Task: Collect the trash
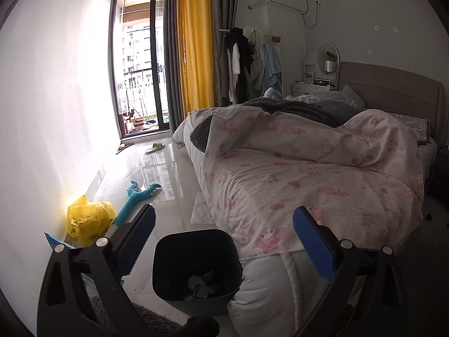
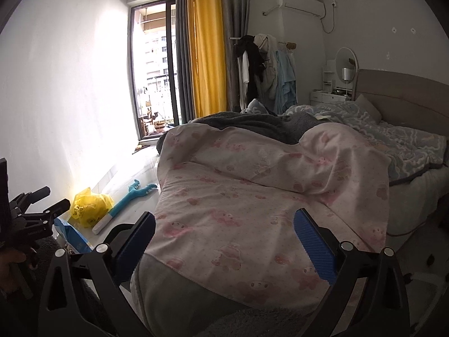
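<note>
A black trash bin [image 1: 196, 264] stands on the floor against the bed's corner, with crumpled scraps at its bottom. My left gripper [image 1: 224, 216] hangs above and in front of it, open, with nothing between its blue pads [image 1: 134, 241]. By the left wall lie a yellow plastic bag [image 1: 89, 221], a blue packet [image 1: 56, 241] and a blue toy [image 1: 137, 196]. A clear sheet of bubble wrap [image 1: 200, 207] lies beside the bed. My right gripper [image 2: 224, 219] is open and empty over the pink duvet [image 2: 252, 196]. In the right wrist view, the left gripper [image 2: 57, 196] shows at the left edge.
The bed [image 1: 308, 168] fills the right half of the room. A shiny tiled floor strip [image 1: 162, 174] runs between bed and white wall toward the balcony door [image 1: 140, 70]. A slipper [image 1: 154, 148] lies near the door. A grey rug [image 1: 146, 320] lies near the bin.
</note>
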The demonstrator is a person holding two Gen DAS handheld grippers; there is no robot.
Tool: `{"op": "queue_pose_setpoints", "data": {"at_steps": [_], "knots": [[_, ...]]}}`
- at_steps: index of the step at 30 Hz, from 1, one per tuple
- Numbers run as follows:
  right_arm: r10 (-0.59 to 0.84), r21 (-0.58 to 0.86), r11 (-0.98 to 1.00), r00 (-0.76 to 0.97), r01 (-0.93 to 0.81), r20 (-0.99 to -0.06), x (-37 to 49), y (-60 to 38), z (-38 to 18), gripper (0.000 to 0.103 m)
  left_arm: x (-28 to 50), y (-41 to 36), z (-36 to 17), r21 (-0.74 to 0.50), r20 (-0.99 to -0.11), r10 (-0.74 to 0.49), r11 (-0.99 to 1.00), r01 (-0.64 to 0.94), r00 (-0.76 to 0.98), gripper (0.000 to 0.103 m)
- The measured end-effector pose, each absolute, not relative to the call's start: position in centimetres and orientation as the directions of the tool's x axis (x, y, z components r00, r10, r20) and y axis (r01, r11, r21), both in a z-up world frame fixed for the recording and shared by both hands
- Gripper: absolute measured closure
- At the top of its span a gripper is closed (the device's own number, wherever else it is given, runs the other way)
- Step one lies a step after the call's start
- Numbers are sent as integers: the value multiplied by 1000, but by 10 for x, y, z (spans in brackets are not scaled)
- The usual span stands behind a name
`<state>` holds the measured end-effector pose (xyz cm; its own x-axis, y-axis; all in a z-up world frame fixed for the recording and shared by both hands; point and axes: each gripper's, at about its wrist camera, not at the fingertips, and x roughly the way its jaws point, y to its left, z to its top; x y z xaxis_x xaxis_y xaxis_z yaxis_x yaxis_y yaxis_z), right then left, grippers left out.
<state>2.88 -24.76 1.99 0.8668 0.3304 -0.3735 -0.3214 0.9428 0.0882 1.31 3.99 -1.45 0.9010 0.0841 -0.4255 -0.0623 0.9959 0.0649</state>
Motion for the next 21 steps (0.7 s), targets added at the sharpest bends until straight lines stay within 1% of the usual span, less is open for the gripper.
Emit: {"op": "queue_pose_setpoints", "data": {"at_steps": [3, 8, 12, 21], "knots": [[335, 93, 941, 867, -325, -369, 26, -250, 17, 3, 12, 39, -18, 73, -428, 84, 996, -59, 900, 3], [346, 113, 938, 848, -329, -400, 33, -247, 14, 3, 10, 43, -22, 57, -434, 80, 996, -62, 897, 3], [362, 133, 932, 844, -337, -395, 33, -246, 14, 3, 10, 41, -25, 68, -438, 82, 996, -58, 895, 3], [368, 110, 928, 837, -355, -404, 32, -235, 13, 3, 8, 36, -26, 85, -434, 92, 995, -61, 896, 3]]}}
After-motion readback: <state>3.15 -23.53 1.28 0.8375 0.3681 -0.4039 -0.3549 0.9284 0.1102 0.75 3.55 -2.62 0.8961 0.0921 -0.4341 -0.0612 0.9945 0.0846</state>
